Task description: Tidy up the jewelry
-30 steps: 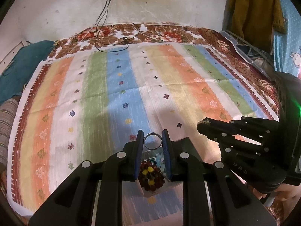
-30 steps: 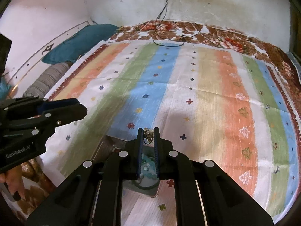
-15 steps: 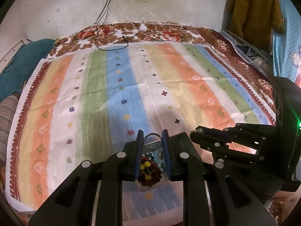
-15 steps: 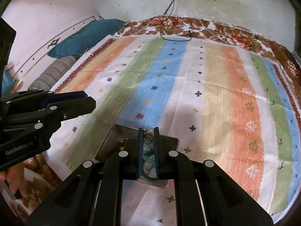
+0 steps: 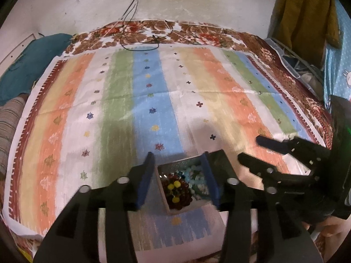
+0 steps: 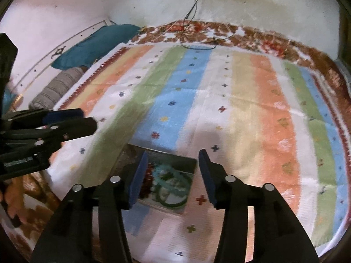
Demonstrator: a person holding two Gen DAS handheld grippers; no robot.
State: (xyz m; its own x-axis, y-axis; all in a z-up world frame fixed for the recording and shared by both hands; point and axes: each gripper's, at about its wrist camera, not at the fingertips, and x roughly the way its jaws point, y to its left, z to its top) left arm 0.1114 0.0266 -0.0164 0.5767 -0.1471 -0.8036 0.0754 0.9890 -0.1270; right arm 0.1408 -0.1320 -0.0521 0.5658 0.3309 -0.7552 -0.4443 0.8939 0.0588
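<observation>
A small open jewelry box (image 5: 175, 165) sits on the striped cloth near its front edge. It holds a dark red bead bracelet with yellow beads (image 5: 176, 191) and pale blue beads (image 5: 196, 176). My left gripper (image 5: 178, 160) is open and empty right above the box. In the right wrist view the box (image 6: 188, 164) shows a green bangle (image 6: 174, 203) and pale beads. My right gripper (image 6: 173, 155) is open and empty above the box. The ring and small earring I held are not clearly visible.
The striped cloth (image 5: 153, 100) covers a bed with a floral blanket (image 5: 197, 32) beneath. A black cable (image 5: 140, 41) lies at the far edge. A teal pillow (image 5: 28, 65) and a striped bolster (image 6: 57, 89) lie at the left. Clothes (image 5: 305, 11) hang at the right.
Both grippers have opened over the box. The left one let go of the metal ring and the right one let go of the small earring.
</observation>
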